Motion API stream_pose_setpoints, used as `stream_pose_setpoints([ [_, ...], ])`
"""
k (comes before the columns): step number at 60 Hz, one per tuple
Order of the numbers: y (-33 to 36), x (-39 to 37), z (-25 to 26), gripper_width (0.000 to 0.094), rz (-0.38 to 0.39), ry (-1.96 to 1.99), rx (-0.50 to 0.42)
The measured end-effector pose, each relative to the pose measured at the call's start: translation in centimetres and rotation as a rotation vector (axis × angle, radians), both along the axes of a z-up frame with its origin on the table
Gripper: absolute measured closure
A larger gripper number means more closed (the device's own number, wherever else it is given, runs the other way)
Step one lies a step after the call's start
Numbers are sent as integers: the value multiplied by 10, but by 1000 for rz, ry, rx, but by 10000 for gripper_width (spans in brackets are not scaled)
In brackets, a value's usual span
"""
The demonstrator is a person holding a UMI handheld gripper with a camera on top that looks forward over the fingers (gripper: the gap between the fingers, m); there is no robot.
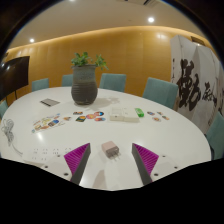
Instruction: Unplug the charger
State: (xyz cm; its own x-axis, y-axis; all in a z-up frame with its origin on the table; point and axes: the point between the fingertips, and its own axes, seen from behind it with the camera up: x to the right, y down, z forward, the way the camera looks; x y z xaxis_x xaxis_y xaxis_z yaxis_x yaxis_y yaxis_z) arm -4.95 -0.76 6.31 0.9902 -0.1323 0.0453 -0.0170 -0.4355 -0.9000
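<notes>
A small white charger block (110, 150) lies on the white round table (150, 135), its prongs pointing toward me. It sits between my two fingers with clear gaps on both sides. My gripper (111, 161) is open, its magenta pads (77, 156) spread wide to either side of the charger. No cable or socket shows at the charger.
A potted plant (85, 80) in a grey pot stands at the table's far middle. Small items, cards (60, 122) and a white box (124, 116) lie across the table. Teal chairs (160, 92) ring the far side. A banner with black characters (195, 85) stands at the right.
</notes>
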Motion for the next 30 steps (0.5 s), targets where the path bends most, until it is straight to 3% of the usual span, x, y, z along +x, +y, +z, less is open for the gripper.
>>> stream_pose_setpoints([
  [30,-158,-45,27,67,3,-50,68],
])
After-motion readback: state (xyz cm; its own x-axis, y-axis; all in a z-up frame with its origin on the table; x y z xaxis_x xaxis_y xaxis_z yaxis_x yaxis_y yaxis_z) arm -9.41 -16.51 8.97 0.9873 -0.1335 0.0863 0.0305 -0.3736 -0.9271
